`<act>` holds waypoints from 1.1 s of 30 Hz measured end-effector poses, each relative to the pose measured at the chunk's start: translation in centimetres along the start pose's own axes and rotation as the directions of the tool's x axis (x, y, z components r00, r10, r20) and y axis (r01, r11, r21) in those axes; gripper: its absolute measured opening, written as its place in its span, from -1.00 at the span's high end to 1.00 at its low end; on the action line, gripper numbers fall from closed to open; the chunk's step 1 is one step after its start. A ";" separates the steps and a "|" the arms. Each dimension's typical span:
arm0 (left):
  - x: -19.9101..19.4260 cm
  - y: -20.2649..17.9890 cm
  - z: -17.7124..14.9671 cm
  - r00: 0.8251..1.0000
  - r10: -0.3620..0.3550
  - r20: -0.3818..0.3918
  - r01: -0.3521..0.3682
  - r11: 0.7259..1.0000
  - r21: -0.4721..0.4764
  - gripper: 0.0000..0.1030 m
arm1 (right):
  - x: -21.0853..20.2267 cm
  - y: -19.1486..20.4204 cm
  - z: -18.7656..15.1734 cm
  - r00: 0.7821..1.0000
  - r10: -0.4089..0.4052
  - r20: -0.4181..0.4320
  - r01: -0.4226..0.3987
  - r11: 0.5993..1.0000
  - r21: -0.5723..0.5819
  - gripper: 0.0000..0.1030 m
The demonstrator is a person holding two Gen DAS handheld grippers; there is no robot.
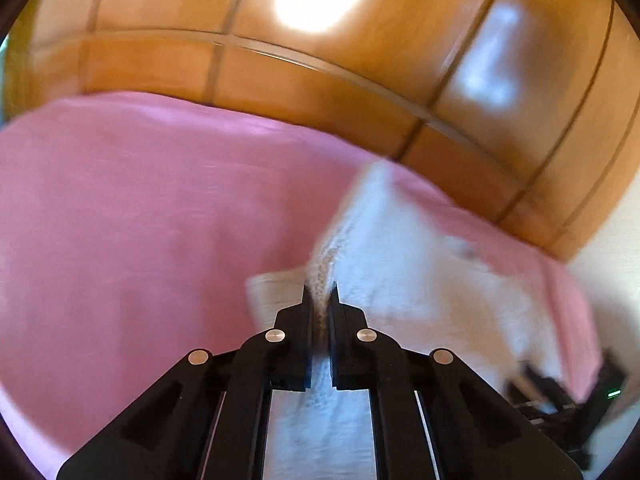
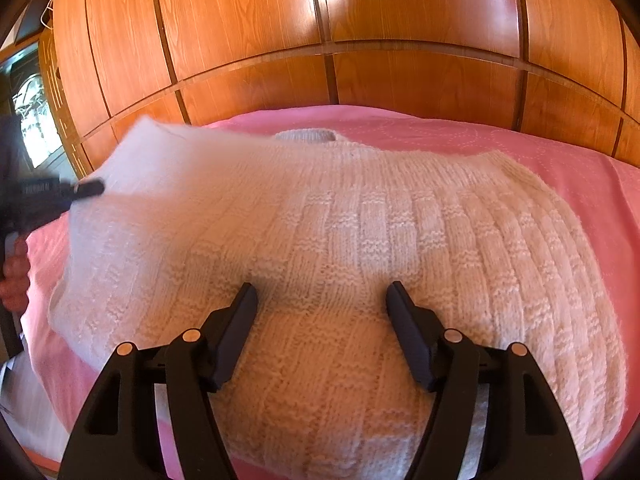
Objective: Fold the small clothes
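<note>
A white knitted sweater (image 2: 360, 240) lies front-up on a pink bedspread (image 2: 580, 168), neck opening at the far side. My right gripper (image 2: 322, 296) is open, its fingers resting on the lower middle of the sweater. My left gripper (image 1: 320, 296) is shut on the sweater's left edge (image 1: 336, 248), which rises lifted and blurred. In the right wrist view the left gripper's tip (image 2: 86, 188) holds that raised left part of the sweater.
A wooden panelled wardrobe (image 2: 320, 40) stands right behind the bed. The pink bedspread (image 1: 120, 220) stretches wide to the left of the sweater. A hand (image 2: 16, 276) holds the left gripper at the bed's left edge.
</note>
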State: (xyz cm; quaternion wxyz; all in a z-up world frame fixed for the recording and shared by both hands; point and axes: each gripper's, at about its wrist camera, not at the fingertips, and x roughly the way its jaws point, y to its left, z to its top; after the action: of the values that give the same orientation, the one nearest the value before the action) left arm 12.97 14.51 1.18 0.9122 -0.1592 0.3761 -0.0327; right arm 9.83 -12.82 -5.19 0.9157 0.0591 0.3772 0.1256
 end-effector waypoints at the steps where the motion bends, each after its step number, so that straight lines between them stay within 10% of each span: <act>1: 1.2 0.4 -0.6 0.998 0.042 -0.038 -0.042 0.999 0.003 0.91 | 0.2 0.1 0.0 1.000 -0.003 0.002 0.003 1.000 0.001 -0.36; 4: 4.9 0.8 -2.4 0.984 0.115 -0.136 -0.113 0.993 0.028 0.90 | 0.3 0.3 0.0 1.000 -0.009 0.000 0.009 1.000 -0.004 -0.37; 13: -1.3 -3.3 -1.9 0.992 0.129 0.013 -0.129 0.986 0.109 0.77 | -1.7 -2.2 2.3 0.996 0.089 -0.023 -0.086 0.990 0.110 -0.25; 24: -2.3 -9.5 -7.2 1.000 0.026 -0.010 -0.021 0.950 0.312 0.77 | -3.1 -13.4 3.7 0.991 -0.129 -0.048 0.137 0.940 0.314 -0.01; 29: -1.5 -10.5 -7.4 1.000 0.011 -0.024 -0.002 0.945 0.328 0.77 | -1.7 -13.3 3.4 0.984 -0.139 -0.114 0.164 0.953 0.254 0.90; 33: -0.9 -11.3 -7.9 0.999 0.034 -0.041 -0.016 0.929 0.371 0.77 | -3.4 -13.8 2.8 0.973 -0.210 -0.094 0.226 0.949 0.220 0.90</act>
State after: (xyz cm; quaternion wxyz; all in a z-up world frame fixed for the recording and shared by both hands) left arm 7.52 1.82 0.06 0.9171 0.0213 0.3866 -0.0952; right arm 12.06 -27.08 -3.71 0.8973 0.1177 0.4250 -0.0186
